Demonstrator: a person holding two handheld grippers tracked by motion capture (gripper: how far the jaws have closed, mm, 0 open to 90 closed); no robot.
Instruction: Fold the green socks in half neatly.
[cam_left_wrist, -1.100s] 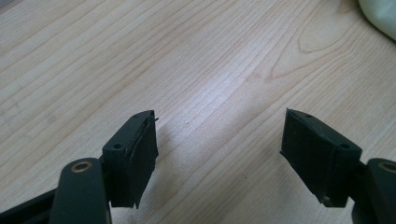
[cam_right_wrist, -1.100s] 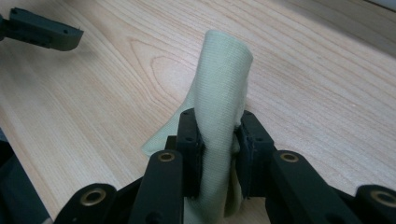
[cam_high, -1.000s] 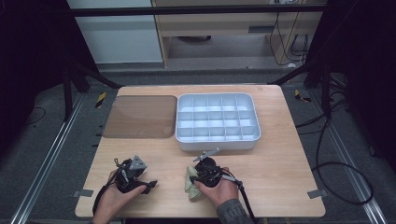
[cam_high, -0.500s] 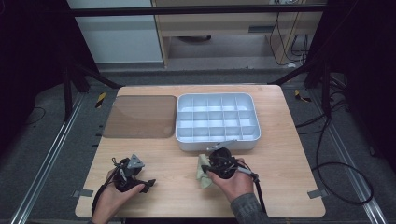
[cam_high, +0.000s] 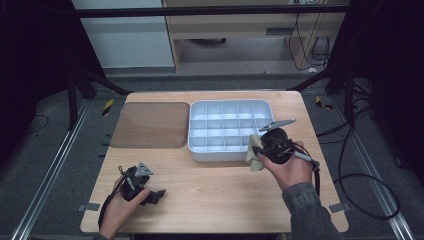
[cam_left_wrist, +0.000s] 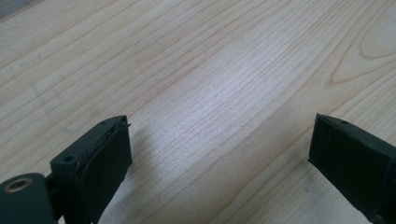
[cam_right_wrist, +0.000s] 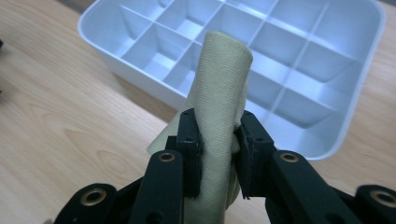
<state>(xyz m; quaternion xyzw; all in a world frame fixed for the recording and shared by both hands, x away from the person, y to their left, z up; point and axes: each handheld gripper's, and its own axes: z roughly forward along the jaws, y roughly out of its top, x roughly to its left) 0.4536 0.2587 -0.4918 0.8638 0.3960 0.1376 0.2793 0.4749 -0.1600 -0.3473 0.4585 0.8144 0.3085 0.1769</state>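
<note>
My right gripper (cam_right_wrist: 218, 135) is shut on a rolled beige cloth (cam_right_wrist: 224, 84), whose end sticks up past the jaws. In the high view the cloth (cam_high: 256, 152) hangs at the front right corner of the white divided tray (cam_high: 200, 150), held above the table by my right gripper (cam_high: 259, 150). The tray's compartments (cam_right_wrist: 289, 60) lie just beyond the cloth and look empty. My left gripper (cam_high: 156, 195) rests low at the front left of the table. Its jaws have just been opening and stand wide apart, with bare wood between them (cam_left_wrist: 219, 140).
A brown translucent flat sheet (cam_high: 150, 125) lies on the table to the left of the tray. The wooden table (cam_high: 215, 190) has dark floor, metal rails and cables around it. A black cable (cam_high: 350, 180) trails from the right gripper.
The right hand has risen and moved right and away, carrying the cloth from the table's front middle to the tray's front right corner. The left hand has stayed where it was.
</note>
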